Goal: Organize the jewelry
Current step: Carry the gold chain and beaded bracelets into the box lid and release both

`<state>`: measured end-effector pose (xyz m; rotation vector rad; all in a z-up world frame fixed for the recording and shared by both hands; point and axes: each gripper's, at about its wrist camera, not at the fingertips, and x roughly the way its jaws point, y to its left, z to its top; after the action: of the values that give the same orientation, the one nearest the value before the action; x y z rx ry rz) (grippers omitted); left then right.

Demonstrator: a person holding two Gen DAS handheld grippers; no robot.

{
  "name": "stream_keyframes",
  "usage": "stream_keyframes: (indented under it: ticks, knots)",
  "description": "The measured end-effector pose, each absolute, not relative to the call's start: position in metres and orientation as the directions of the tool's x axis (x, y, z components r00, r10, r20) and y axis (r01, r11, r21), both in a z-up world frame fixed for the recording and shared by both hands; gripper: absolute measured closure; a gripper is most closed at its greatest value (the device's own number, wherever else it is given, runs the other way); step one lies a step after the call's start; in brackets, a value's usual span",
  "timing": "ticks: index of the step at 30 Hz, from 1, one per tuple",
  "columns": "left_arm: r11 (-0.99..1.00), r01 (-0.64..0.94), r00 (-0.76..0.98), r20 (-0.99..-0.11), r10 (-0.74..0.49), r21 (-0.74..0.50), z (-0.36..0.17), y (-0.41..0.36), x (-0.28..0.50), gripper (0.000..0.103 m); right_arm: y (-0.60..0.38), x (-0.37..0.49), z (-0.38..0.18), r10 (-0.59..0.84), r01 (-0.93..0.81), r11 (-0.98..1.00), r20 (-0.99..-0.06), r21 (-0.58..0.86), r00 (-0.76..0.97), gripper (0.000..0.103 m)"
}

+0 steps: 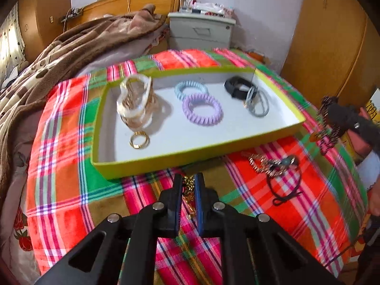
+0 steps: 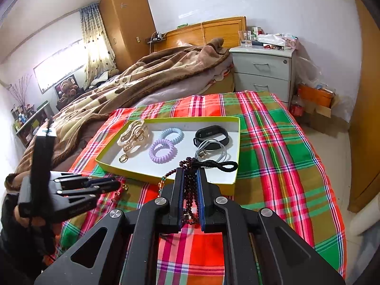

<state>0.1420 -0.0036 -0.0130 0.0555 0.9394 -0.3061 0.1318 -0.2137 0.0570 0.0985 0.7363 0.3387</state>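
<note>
A yellow-rimmed white tray [image 1: 166,161] [image 2: 228,182] lies on a plaid cloth. It holds cream and gold bangles [image 1: 135,102] [image 2: 133,135], a gold ring [image 1: 139,140], a blue coil tie [image 1: 190,89], a purple coil tie [image 1: 201,109] [image 2: 162,151], a black smart band [image 1: 237,86] [image 2: 211,134] and grey hair ties [image 1: 257,102]. My left gripper [image 1: 188,180] [image 2: 116,185] is shut on a gold chain [image 1: 188,190] just before the tray. My right gripper [image 2: 190,171] [image 1: 332,116] is shut on a dark bead bracelet [image 2: 190,190] at the tray's near edge.
A beaded piece [image 1: 273,163] and a black cord tie [image 1: 285,190] lie on the cloth right of my left gripper. A brown blanket [image 2: 142,78] covers the bed behind. A grey nightstand [image 2: 263,71] and wooden wardrobes [image 2: 128,21] stand at the back.
</note>
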Motion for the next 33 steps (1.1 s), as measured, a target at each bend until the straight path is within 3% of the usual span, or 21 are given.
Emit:
stream_keyframes:
  ticks: [22, 33]
  knots:
    - [0.928, 0.335, 0.625, -0.699, -0.349, -0.164, 0.053, -0.002, 0.162, 0.093, -0.205, 0.161, 0.07, 0.349, -0.271, 0.937, -0.616, 0.221, 0.706, 0.093]
    - [0.911, 0.35, 0.587, -0.707, -0.395, -0.218, 0.044, -0.019, 0.2, 0.093, -0.199, 0.198, 0.046, 0.35, -0.26, 0.937, -0.661, 0.235, 0.664, 0.093]
